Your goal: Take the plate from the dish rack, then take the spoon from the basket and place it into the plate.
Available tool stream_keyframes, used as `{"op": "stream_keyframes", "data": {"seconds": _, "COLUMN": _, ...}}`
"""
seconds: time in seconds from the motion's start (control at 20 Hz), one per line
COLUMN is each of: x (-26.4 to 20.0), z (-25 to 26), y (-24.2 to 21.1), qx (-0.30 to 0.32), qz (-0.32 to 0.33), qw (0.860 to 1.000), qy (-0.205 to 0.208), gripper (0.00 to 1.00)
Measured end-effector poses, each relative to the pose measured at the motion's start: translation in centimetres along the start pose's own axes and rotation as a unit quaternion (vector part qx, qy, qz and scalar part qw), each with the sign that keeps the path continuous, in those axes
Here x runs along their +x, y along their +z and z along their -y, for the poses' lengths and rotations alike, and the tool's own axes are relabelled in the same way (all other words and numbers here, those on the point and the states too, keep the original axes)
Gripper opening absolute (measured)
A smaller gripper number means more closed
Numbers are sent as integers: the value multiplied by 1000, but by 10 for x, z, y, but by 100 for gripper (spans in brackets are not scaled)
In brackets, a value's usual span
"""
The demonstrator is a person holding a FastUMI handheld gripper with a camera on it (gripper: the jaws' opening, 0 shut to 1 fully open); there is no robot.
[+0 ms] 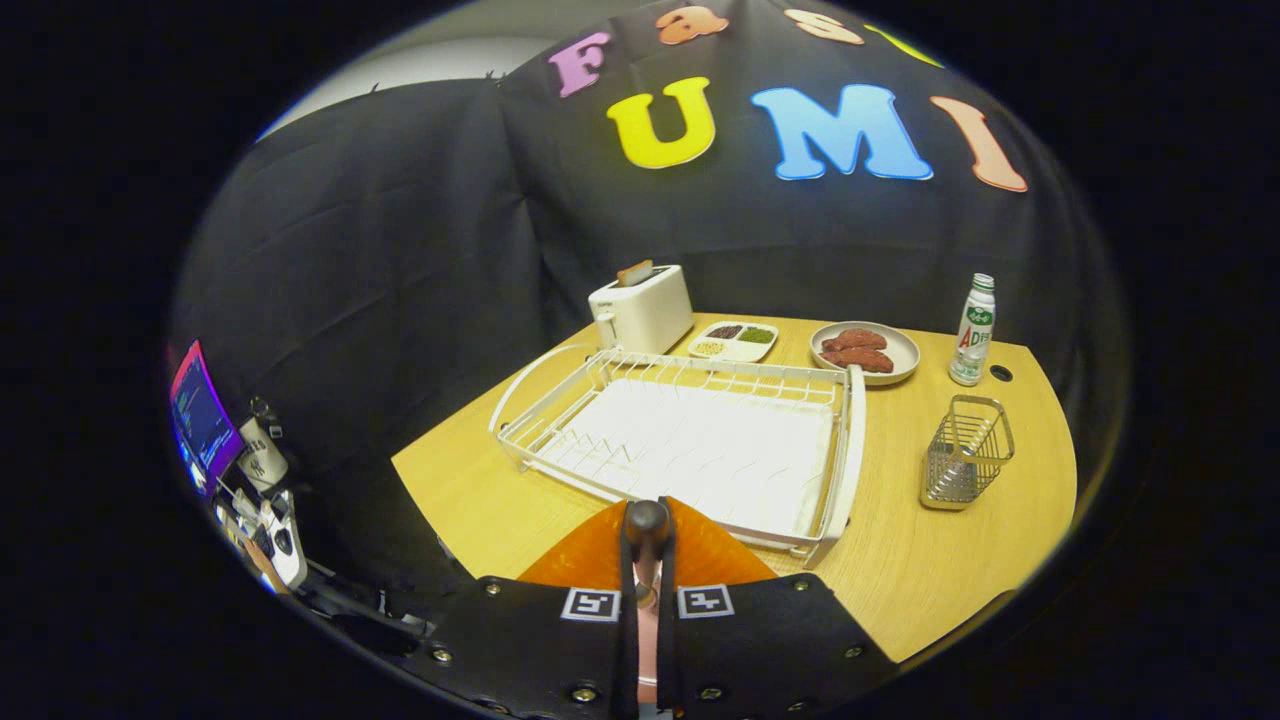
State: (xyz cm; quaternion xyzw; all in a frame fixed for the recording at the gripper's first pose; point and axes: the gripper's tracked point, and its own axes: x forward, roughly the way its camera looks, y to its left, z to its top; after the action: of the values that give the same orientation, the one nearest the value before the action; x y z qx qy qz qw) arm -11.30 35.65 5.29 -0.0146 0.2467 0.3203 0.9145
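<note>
On the left, the white dish rack (pixel 690 440) sits empty on the table (pixel 480 500). In the middle, my claw (pixel 647 540) pinches a spoon handle (pixel 647 520) over the orange plate (pixel 600 560), seemingly to drop it in. Right, the wire basket (pixel 965 452) stands alone.

Matt wood-grain table (pixel 930 580), white coated-wire dish rack (pixel 690 440), shiny metal mesh basket (pixel 966 452), glossy orange plate (pixel 590 555)

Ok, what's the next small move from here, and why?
Probably lower a little and open the fingers. The gripper looks shut on the spoon, right over the orange plate that lies on the table before the rack.
</note>
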Motion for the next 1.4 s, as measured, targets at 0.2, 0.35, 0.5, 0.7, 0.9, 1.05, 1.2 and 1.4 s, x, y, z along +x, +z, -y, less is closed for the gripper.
{"op": "stream_keyframes", "data": {"seconds": 0.2, "x": 7, "z": -14, "y": -17, "qx": -26, "qz": -12, "qw": 1000, "qy": 11, "gripper": 7}}
{"op": "stream_keyframes", "data": {"seconds": 0.35, "x": 7, "z": -21, "y": -23, "qx": -35, "qz": -11, "qw": 999, "qy": 22, "gripper": 7}}
{"op": "stream_keyframes", "data": {"seconds": 0.5, "x": 3, "z": -24, "y": -23, "qx": -42, "qz": -7, "qw": 999, "qy": 34, "gripper": 12}}
{"op": "stream_keyframes", "data": {"seconds": 0.7, "x": -2, "z": -18, "y": -18, "qx": -30, "qz": 2, "qw": 999, "qy": 27, "gripper": 22}}
{"op": "stream_keyframes", "data": {"seconds": 0.9, "x": -8, "z": -12, "y": -14, "qx": -16, "qz": 7, "qw": 1000, "qy": 20, "gripper": 27}}
{"op": "stream_keyframes", "data": {"seconds": 1.05, "x": -11, "z": -4, "y": -11, "qx": -14, "qz": 13, "qw": 1000, "qy": 11, "gripper": 32}}
{"op": "stream_keyframes", "data": {"seconds": 1.2, "x": -15, "z": 0, "y": -7, "qx": -8, "qz": 19, "qw": 1000, "qy": 6, "gripper": 32}}
{"op": "stream_keyframes", "data": {"seconds": 1.4, "x": -16, "z": 7, "y": 0, "qx": -3, "qz": 27, "qw": 1000, "qy": -4, "gripper": 33}}
